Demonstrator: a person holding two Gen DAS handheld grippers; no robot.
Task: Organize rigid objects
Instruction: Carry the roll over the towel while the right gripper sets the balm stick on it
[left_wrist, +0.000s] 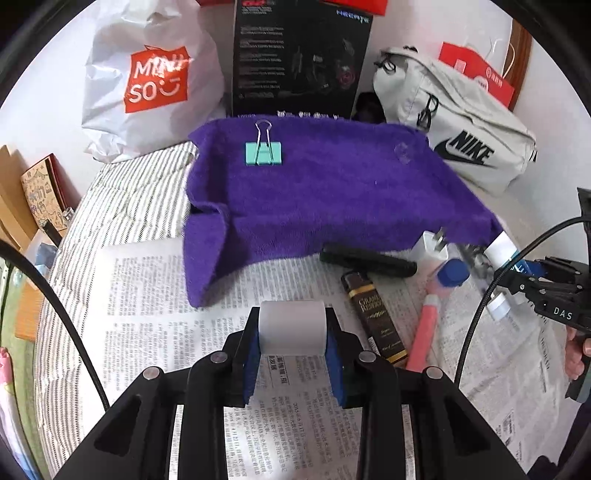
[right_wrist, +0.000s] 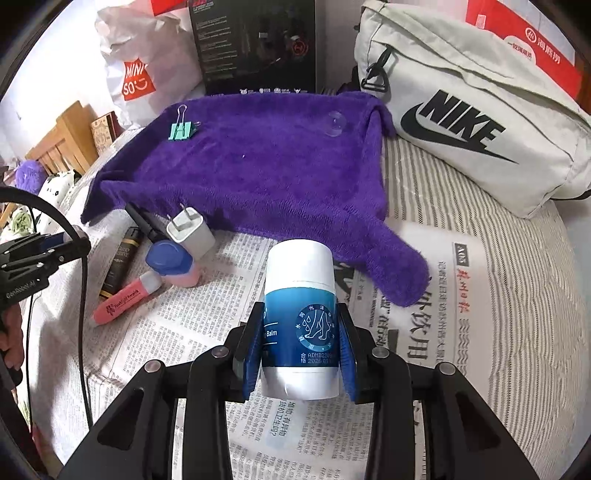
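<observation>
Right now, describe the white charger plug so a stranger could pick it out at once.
Find the purple towel spread over the newspaper; along its near edge lies a small cluster of items. The white charger plug sits there beside a blue-capped pink bottle. It alone is a white block with two metal prongs pointing up.

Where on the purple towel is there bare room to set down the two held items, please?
The purple fleece towel is bare across its middle, between the teal binder clip and the clear plastic dome. Its near-left edge is crowded: white charger plug, black pen, blue-capped pink bottle.
</observation>
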